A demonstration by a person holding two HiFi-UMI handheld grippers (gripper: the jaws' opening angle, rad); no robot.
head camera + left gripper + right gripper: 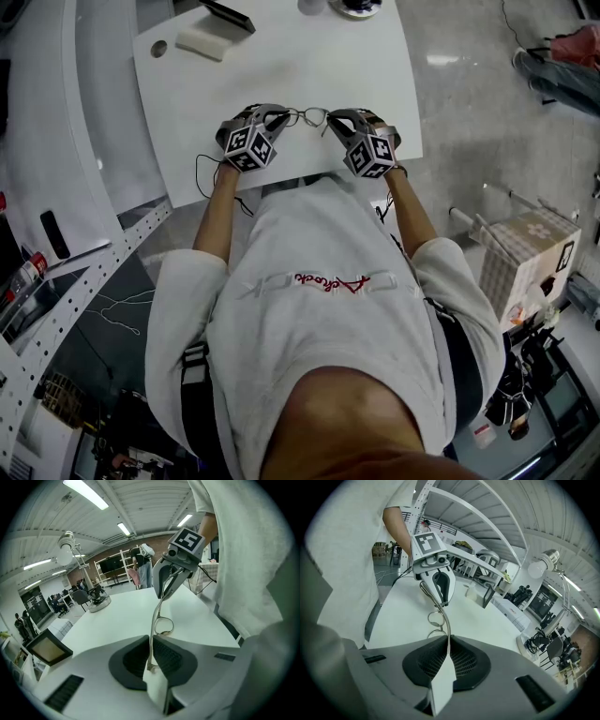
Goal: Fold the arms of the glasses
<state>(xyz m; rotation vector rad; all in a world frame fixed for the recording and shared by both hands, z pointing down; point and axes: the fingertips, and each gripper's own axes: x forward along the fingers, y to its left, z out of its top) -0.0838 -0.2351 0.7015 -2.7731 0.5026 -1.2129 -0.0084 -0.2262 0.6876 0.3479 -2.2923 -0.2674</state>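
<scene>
White tabletop (281, 80) fills the upper middle of the head view, and the glasses (307, 116) sit over its near part, at twelve o'clock from the person's pale shirt (319, 281), strung between the two tools. The left gripper (279, 118) is at nine o'clock of the lenses and the right gripper (334, 121) at three o'clock, each with its marker cube (248, 148) turned toward the person. In the left gripper view, the left gripper (151, 641) has its dark ribbed pads pressed almost together, pinching a thin metal arm (151, 651) of the glasses, which runs up toward twelve o'clock past a round lens rim (162, 625) to the right gripper (163, 592) facing it. The right gripper view mirrors this: the right gripper (448, 645) has its pads squeezed on the other arm (446, 632), and the wire frame curves away toward eleven o'clock, past the two lens rings, into the tips of the left gripper (442, 603). Whether the lenses touch the table cannot be told. Farther out on the table, at about ten o'clock from the glasses, lie a white block (202, 42), a round hole (157, 48) just at its nine o'clock, and a dark flat object (227, 15) at the far edge. A lamp (543, 564) with a round head stands at two o'clock in the right gripper view.
</scene>
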